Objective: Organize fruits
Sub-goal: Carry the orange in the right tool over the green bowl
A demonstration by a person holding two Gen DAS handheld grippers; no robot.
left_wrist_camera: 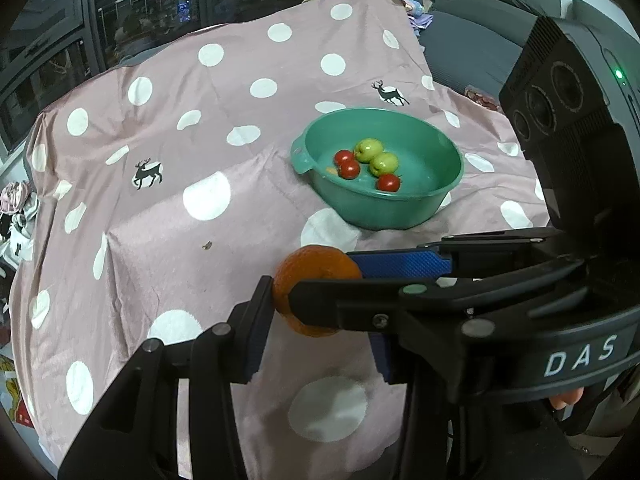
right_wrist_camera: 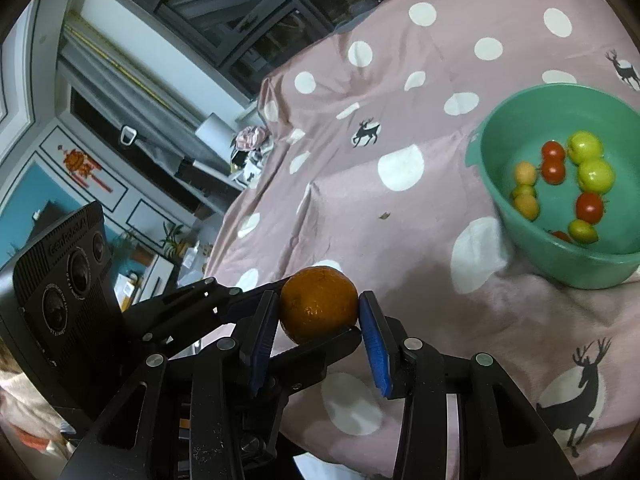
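A round orange fruit point(right_wrist_camera: 318, 304) sits clamped between both tongs above the pink polka-dot cloth point(left_wrist_camera: 168, 216): right gripper point(right_wrist_camera: 319, 322) and left gripper point(left_wrist_camera: 316, 320) each grasp it. The green plastic basin point(left_wrist_camera: 452, 176) of small fruits stands nearby.

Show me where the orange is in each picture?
Left wrist view: the orange sits low in the middle, pinched by both grippers.
Right wrist view: the orange sits low in the middle, between blue pads.
Shared landmark: the green bowl of small fruits, up and right of it.
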